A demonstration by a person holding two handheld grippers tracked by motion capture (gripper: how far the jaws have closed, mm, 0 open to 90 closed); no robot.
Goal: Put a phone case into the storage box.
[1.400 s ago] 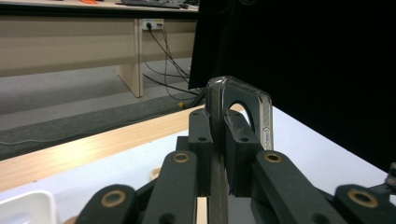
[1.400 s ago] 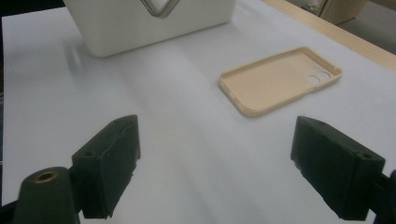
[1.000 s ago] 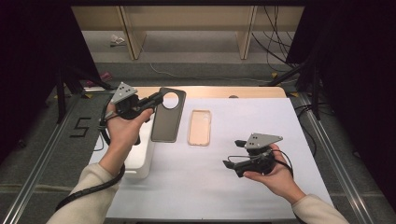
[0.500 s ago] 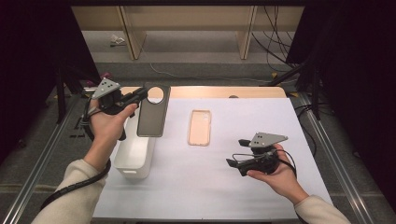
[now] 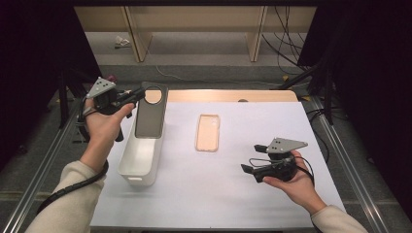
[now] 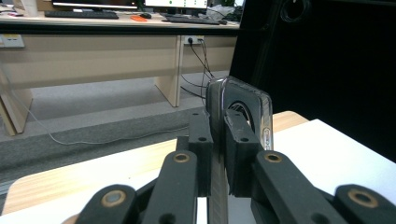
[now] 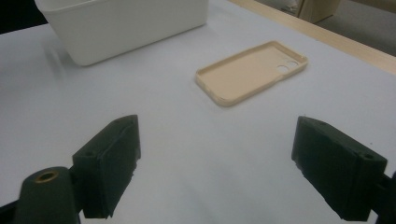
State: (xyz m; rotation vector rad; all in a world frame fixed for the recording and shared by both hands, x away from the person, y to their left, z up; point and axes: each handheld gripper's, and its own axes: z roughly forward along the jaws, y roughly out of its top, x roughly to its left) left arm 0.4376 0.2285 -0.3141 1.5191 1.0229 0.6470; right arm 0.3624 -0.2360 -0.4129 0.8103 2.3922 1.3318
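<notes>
Bench (image 5: 291, 126) mid-frame in the high view: white sheet over a pale wood top, wood strip showing along the far edge. Grey floor (image 5: 204, 51) beyond. Wooden desk legs (image 5: 136, 36) upper centre, cables (image 5: 286, 34) trailing down upper right. Black curtains (image 5: 369, 73) fill both sides. Metal rails (image 5: 43, 165) flank the bench. In the left gripper view, a long wooden desk (image 6: 93, 51) upper left carries keyboards (image 6: 84, 14); wall socket (image 6: 194, 40) with plugged cables.

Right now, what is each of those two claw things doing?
Left gripper: shut on the dark phone case, above the white bin.
Right gripper: open, holding nothing.
</notes>
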